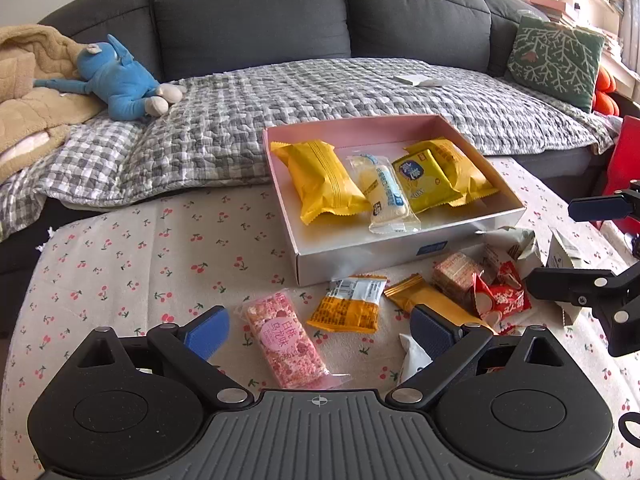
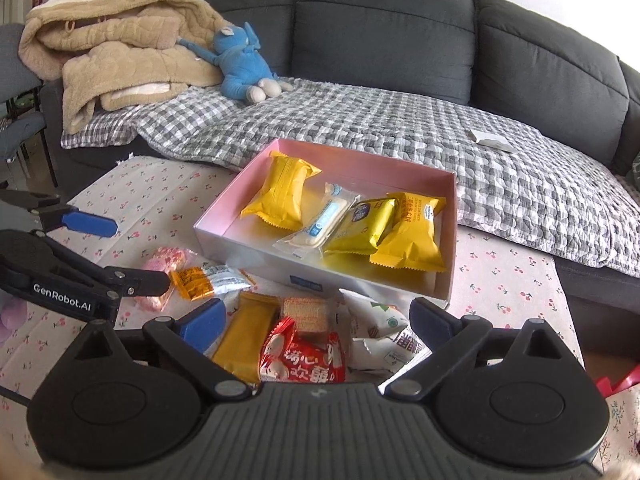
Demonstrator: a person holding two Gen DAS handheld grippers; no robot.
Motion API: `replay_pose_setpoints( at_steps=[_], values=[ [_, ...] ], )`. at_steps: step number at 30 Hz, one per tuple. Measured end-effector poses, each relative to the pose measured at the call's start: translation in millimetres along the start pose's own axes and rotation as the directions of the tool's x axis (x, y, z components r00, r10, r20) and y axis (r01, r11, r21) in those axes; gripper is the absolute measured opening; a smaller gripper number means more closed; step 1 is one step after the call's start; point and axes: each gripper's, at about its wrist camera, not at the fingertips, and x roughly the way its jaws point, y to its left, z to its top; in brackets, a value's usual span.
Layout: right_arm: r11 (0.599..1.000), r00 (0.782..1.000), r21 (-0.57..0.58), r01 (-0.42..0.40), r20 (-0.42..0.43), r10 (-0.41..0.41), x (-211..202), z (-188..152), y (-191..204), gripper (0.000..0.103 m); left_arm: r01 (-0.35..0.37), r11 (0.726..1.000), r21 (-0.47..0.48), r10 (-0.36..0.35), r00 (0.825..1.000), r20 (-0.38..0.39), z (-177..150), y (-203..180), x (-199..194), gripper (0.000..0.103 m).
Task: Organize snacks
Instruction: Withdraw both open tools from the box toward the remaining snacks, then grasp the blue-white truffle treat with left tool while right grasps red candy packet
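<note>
Both the left hand-held gripper point(image 1: 320, 330) and the right hand-held gripper point(image 2: 316, 320) hang wide, holding nothing, above loose snacks near the box point(image 1: 360, 254).

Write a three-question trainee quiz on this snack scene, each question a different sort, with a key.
1. True or false: the pink-lined box already holds four wrapped snacks.
2. Multiple choice: which snack lies between the fingers of the open left claw? A) the pink rice bar B) the red packet C) the blue plush toy
3. Fill in: both claws are ____ and hold nothing.

Key
1. True: three yellow packets and one clear-wrapped white bar.
2. A. The red packet lies in front of the right claw; the plush toy is on the sofa.
3. Open.
</note>
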Motion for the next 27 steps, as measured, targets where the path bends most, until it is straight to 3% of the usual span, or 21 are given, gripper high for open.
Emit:
replay_pose_setpoints(
  at_steps=[17,27],
  values=[
    [0.993,0.994,-0.083,-0.082,-0.073,0.076,1,-35,29,0.096,0.060,0.992,0.109,-0.056,0.998,-0.034,-37,-7,-15,0.098],
    [0.988,0.987,-0.108,-0.109,-0.127,0.095,14,-46,38,0.088,0.117,0.974,0.192,-0.101,0.991,-0.088,-60,-10,-15,0.098]
  ],
)
